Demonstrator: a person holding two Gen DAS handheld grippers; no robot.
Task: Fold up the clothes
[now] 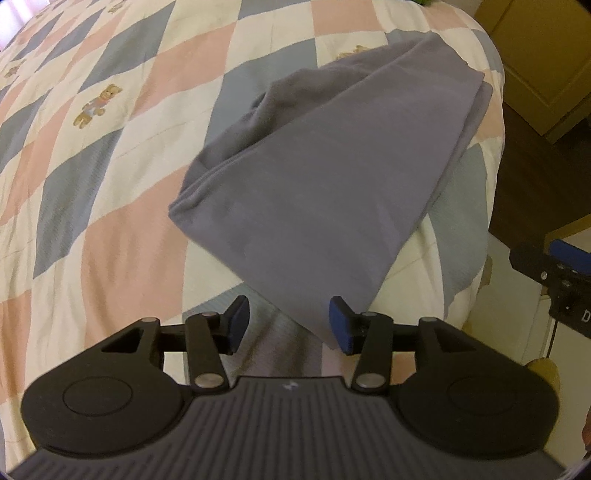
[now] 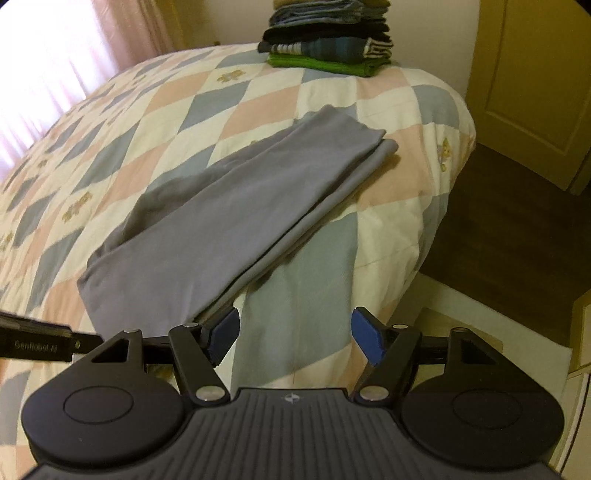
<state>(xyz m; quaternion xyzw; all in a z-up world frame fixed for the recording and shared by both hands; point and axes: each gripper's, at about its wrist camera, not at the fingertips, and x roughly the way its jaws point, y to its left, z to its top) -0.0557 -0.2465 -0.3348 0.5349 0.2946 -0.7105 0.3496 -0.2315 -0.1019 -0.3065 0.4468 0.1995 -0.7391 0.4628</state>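
Both our left claw (image 1: 288,325) and right claw (image 2: 293,338) gape empty; the folded grey garment (image 1: 314,192) overhangs the bed (image 1: 110,147) edge and could slide off.

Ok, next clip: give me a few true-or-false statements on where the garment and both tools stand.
1. The grey-purple folded cloth garment lies on the checked pastel quilt. True.
2. The right tool clamps the garment. False: its jaws stand open over bare quilt, beside the garment's edge.
3. A stack of folded clothes sits at the bed's far end. True.
4. The left tool is shut. False: its jaws stand apart, the garment's near corner between them.
5. The quilt is plain white. False: pink, blue and cream diamonds.
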